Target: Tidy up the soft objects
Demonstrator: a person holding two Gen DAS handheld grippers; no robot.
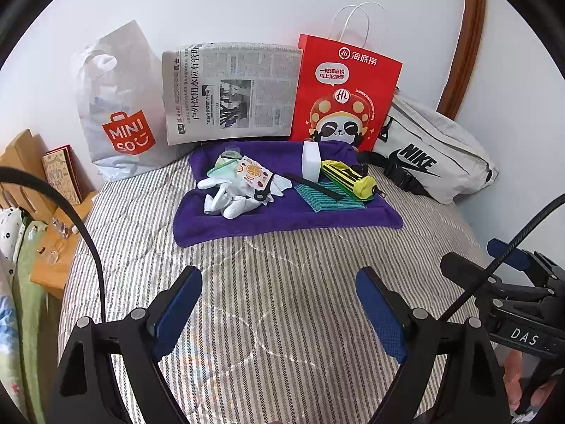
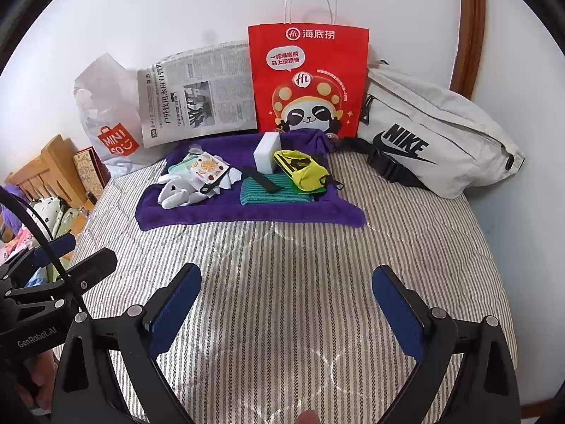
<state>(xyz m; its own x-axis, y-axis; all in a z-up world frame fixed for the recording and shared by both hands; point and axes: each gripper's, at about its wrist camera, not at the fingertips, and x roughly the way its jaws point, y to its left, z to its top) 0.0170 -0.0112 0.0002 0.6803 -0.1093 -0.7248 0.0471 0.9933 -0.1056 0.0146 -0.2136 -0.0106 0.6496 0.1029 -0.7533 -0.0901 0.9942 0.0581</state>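
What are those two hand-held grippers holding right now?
Nothing. The left hand-held gripper and the right hand-held gripper are both open above the striped quilt, short of the purple towel.

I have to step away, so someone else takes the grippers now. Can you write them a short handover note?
Left gripper: jaws open, holding nothing, over the striped quilt.
Right gripper: the same.
On the purple towel by the wall: white fabric gloves, white sponge block, teal striped cloth, yellow fabric pouch.
Done: nothing appears sorted.
Left: every soft item still to be picked up.
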